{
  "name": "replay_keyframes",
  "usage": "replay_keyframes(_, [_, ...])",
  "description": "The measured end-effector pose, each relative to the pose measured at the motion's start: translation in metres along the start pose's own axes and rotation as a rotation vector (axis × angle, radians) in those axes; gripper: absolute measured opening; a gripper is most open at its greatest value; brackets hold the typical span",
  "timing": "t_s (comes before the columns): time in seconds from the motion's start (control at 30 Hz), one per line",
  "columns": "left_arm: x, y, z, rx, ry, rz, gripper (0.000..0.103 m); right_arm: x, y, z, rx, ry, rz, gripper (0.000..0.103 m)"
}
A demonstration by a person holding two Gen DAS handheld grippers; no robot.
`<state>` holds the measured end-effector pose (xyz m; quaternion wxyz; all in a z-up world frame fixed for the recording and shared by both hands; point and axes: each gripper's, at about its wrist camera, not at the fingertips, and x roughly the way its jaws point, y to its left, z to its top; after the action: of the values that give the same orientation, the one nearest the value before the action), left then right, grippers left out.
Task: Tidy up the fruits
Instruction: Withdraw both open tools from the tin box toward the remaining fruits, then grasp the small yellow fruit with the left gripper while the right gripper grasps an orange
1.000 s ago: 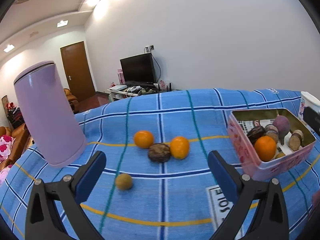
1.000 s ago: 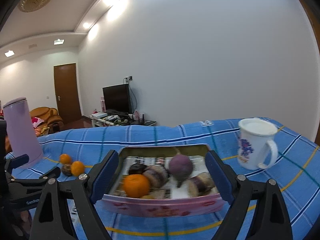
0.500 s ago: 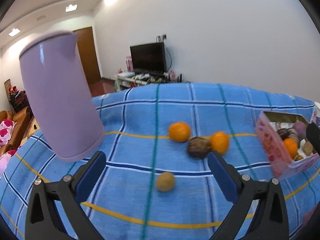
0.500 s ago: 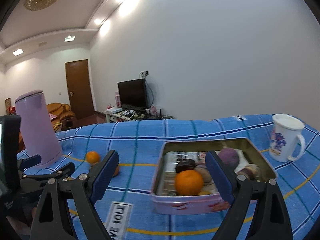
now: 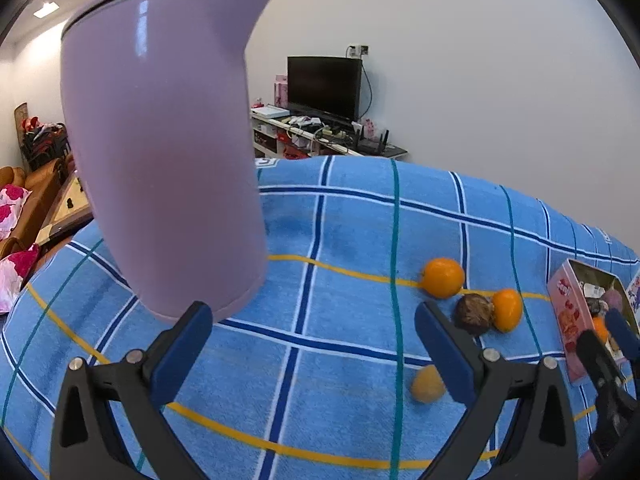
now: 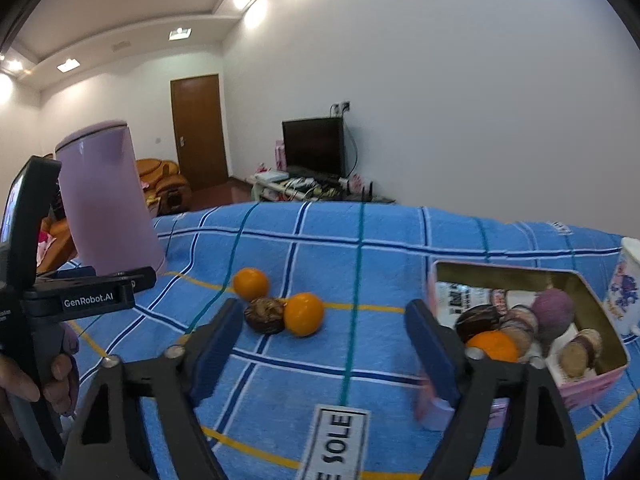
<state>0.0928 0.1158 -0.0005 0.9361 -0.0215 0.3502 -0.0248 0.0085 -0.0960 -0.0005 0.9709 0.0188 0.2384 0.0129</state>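
Note:
Two oranges and a dark brown fruit lie together on the blue checked cloth. A small yellow-brown fruit lies nearer, just inside my left gripper's right finger. A pink tin at the right holds an orange, a purple fruit and several brown ones. My left gripper is open and empty, facing the purple kettle. My right gripper is open and empty, in front of the loose fruits, its right finger by the tin's near corner.
The tall purple kettle stands at the table's left. A white printed mug stands right of the tin. The left gripper's body and the hand holding it are at the left of the right wrist view. A TV, door and sofa are behind.
My left gripper has swung left and closer to the kettle, so the fruits and tin slid right in its view. My right gripper has swung left from the tin toward the loose fruits.

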Motion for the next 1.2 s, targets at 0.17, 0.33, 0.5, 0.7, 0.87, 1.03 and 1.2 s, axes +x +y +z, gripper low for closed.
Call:
replay_keyframes(0.17, [-0.002, -0.022, -0.006, 0.104, 0.016, -0.058, 0.102, 0.016, 0.000, 0.001, 0.032, 0.067, 0.008, 0.058])
replay_keyframes(0.33, [-0.003, -0.045, -0.017, 0.183, 0.069, -0.152, 0.092, 0.017, -0.007, 0.001, 0.069, 0.072, -0.015, 0.058])
replay_keyframes(0.5, [0.006, -0.067, -0.029, 0.273, 0.105, -0.116, 0.081, 0.013, -0.006, 0.000, 0.056, 0.058, -0.012, 0.058])
replay_keyframes(0.7, [0.017, -0.069, -0.036, 0.280, 0.144, -0.078, 0.068, 0.005, -0.002, 0.000, 0.033, 0.026, -0.009, 0.058])
replay_keyframes(0.87, [0.025, -0.067, -0.038, 0.275, 0.167, -0.091, 0.052, 0.004, -0.002, 0.000, 0.036, 0.024, 0.000, 0.058])
replay_keyframes(1.03, [0.025, -0.068, -0.037, 0.274, 0.166, -0.122, 0.027, 0.011, -0.002, 0.000, 0.035, 0.065, 0.026, 0.068])
replay_keyframes(1.2, [0.016, -0.061, -0.033, 0.232, 0.112, -0.136, 0.027, 0.012, -0.002, -0.001, 0.033, 0.074, 0.017, 0.069])
